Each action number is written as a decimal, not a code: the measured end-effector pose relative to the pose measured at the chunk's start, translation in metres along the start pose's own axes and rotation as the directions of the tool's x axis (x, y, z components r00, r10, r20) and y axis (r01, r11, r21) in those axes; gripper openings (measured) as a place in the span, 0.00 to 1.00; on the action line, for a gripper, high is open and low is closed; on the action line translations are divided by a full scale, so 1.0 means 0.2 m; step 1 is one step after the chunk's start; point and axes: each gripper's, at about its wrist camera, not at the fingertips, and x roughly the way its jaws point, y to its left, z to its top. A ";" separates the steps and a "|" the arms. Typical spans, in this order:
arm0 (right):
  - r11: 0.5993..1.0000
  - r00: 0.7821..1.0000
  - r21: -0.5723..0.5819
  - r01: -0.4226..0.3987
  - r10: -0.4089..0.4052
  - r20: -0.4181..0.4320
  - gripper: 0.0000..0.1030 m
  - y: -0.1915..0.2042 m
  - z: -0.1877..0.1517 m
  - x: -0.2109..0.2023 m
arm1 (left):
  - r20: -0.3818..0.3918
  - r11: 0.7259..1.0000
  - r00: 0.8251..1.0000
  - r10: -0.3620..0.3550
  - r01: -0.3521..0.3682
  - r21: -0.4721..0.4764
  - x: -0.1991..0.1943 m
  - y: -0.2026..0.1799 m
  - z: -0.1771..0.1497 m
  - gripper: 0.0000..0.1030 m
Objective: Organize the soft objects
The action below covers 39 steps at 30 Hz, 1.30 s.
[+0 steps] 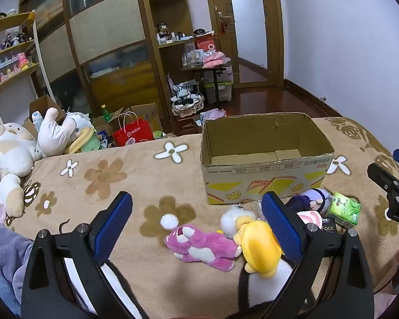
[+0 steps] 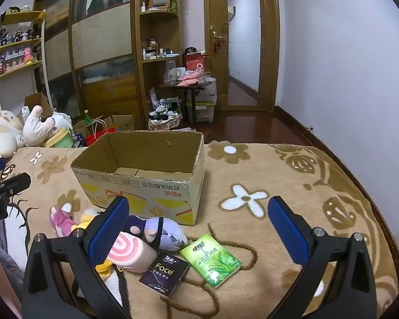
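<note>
1. Nothing packed yet, by the look of it: cardboard box (image 2: 146,178) at mid-frame in both views, open-topped, only bare bottom flaps visible inside.
2. All small soft toys lying loose on the flowered blanket (image 2: 292,186), just in front of the box: pink plush bear (image 1: 199,247) and yellow plush (image 1: 258,244) touching each other at lower centre of the left view; purple-haired doll (image 2: 159,230) and pink swirl cushion (image 2: 131,252) at lower left of the right view.
3. Green tissue pack (image 2: 211,259) and dark "Face" pack (image 2: 165,272) beside them, lower centre of the right view, likewise outside the box.
4. Left gripper (image 1: 196,223) spread wide, holding nothing, bear and yellow plush between its blue pads.
5. Right gripper (image 2: 199,226) also wide apart, empty, above the packs.
6. Probably the opening stage; every item left to sort.
</note>
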 end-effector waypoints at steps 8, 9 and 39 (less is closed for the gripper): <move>1.000 1.000 0.006 0.002 -0.002 -0.006 1.00 -0.01 0.00 0.00 | -0.002 1.000 1.000 0.002 -0.002 0.002 0.00 0.00 0.00 0.94; 1.000 1.000 0.007 0.002 -0.002 -0.008 1.00 -0.01 0.00 0.00 | -0.002 1.000 1.000 0.002 -0.002 0.001 0.00 0.00 0.00 0.94; 1.000 1.000 0.000 0.006 -0.006 -0.011 1.00 -0.01 0.00 0.00 | -0.004 1.000 1.000 0.004 -0.004 0.004 0.00 0.00 0.00 0.94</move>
